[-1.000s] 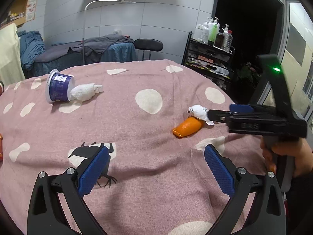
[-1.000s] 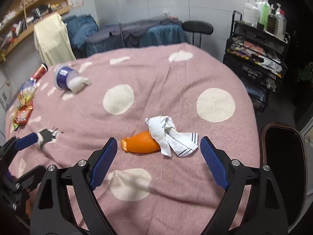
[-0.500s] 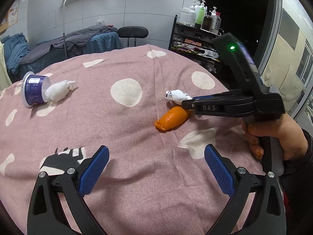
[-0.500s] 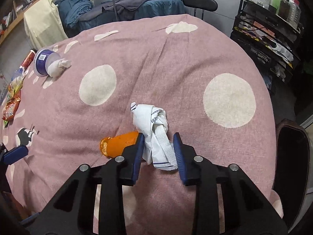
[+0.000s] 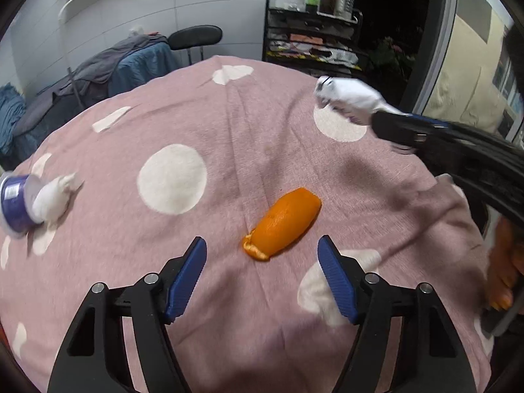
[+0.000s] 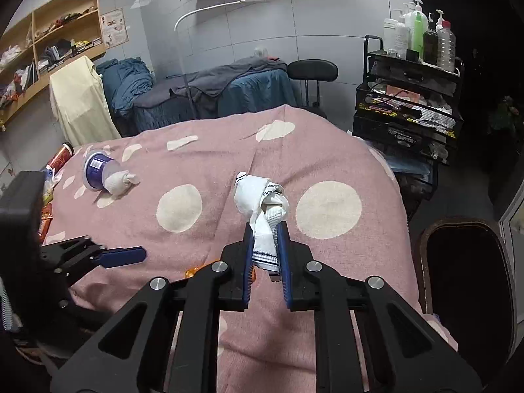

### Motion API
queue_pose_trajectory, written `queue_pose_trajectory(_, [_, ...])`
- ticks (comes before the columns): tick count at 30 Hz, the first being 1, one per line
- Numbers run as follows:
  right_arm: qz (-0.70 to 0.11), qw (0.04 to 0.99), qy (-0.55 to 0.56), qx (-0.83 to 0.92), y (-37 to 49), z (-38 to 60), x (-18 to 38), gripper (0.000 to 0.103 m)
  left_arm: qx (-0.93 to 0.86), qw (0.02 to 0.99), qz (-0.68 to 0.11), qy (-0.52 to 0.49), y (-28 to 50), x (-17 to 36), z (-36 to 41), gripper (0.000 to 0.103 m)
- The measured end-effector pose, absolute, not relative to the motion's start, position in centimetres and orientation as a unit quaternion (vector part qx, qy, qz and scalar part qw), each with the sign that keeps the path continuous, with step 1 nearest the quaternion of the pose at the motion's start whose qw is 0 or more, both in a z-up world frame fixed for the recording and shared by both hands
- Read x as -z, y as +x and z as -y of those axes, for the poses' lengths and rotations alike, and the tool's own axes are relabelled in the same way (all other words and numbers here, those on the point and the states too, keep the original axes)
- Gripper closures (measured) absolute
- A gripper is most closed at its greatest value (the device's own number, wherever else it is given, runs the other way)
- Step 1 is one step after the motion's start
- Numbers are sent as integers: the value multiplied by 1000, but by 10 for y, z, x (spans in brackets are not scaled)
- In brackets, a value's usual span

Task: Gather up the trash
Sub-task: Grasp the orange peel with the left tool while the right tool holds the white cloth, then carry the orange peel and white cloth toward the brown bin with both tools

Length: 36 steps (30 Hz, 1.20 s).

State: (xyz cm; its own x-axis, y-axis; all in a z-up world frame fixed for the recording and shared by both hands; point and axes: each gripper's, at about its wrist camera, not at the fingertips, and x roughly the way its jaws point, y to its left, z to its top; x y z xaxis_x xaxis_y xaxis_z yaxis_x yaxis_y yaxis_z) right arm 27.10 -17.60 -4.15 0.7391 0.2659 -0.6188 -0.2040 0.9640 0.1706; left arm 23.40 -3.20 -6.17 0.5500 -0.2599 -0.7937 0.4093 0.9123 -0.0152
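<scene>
My right gripper is shut on a crumpled white wrapper and holds it lifted above the pink spotted tablecloth. In the left wrist view the wrapper hangs at the upper right, clamped by the right gripper. My left gripper is open, its fingers either side of an orange peel lying just ahead on the cloth. A purple cup stuffed with white tissue lies on its side at the far left; it also shows in the right wrist view.
A dark bin stands beside the table at the right. Snack wrappers and a red can lie at the table's left edge. A black rack with bottles and a black chair stand behind the table.
My right gripper closed on the white wrapper and lifted it off the cloth, away from the orange peel. My left gripper moved forward towards the peel and stayed open.
</scene>
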Motion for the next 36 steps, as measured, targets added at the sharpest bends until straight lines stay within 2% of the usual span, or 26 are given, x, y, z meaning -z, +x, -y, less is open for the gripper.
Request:
queue_pose_trajectory(4, [-327,935,56,-126,249,196,34,87,209,856,-455,128,248,72,53,34])
queue_pose_trajectory(10, [-323,937,74,-110,222,229,33,87,197,836,-484,166,265,88,66,41])
queue_pose_trajectory(12, [-322,938,86,-101,213,241,34,87,197,831,-493,168,269,92,67,45])
queue_pose_trajectory(14, [-321,938,93,-95,207,251,37,87,202,827,-498,166,270,93,69,54])
queue_pose_trajectory(18, [-324,935,117,-86,197,268,43,87,202,828,-492,178,267,92,72,63])
queue_pose_trajectory(21, [-323,934,128,-80,191,277,45,87,204,833,-481,180,260,88,75,76])
queue_pose_trajectory(26, [-321,933,143,-75,184,289,49,87,209,853,-457,142,245,73,69,81])
queue_pose_trajectory(36, [-302,937,168,-58,165,311,54,87,208,891,-397,73,190,45,61,81])
